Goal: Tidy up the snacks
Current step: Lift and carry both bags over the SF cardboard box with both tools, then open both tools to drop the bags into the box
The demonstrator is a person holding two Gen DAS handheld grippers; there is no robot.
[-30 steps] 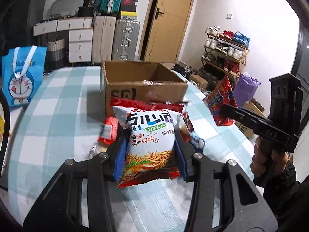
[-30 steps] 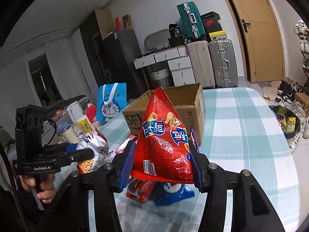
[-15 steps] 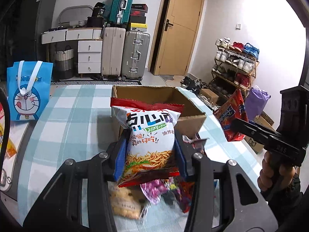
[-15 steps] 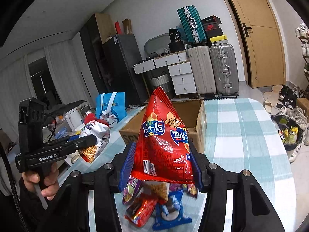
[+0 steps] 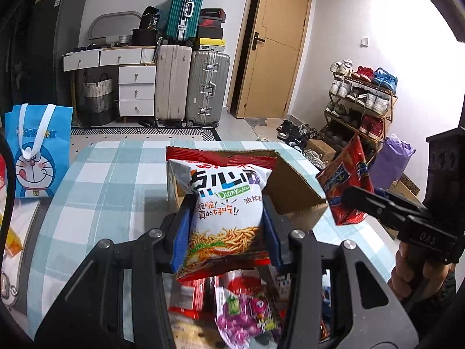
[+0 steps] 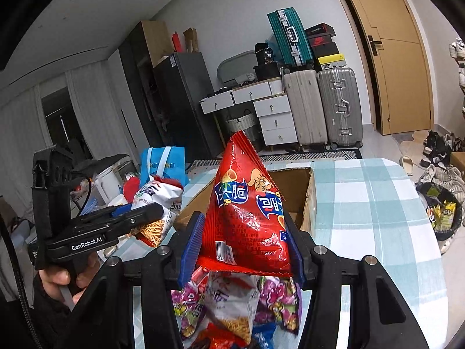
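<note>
My left gripper (image 5: pixel 226 232) is shut on a white noodle-snack bag (image 5: pixel 225 206) and holds it up in front of the open cardboard box (image 5: pixel 293 186). My right gripper (image 6: pixel 242 247) is shut on a red triangular chip bag (image 6: pixel 247 212), held above the table near the box (image 6: pixel 293 189). The red bag also shows at the right of the left wrist view (image 5: pixel 345 186). The white bag shows at the left of the right wrist view (image 6: pixel 157 203). A pile of loose snack packets (image 5: pixel 244 311) lies on the checked table below both grippers (image 6: pixel 232 308).
A blue cartoon gift bag (image 5: pixel 37 151) stands at the table's left edge. The checked tablecloth (image 6: pixel 372 209) extends right of the box. Suitcases (image 5: pixel 189 84), drawers and a door are behind; a shoe rack (image 5: pixel 360 101) is at right.
Both grippers have risen with their bags. The box now sits lower and partly behind the bags, and the pile of packets has come into view beneath.
</note>
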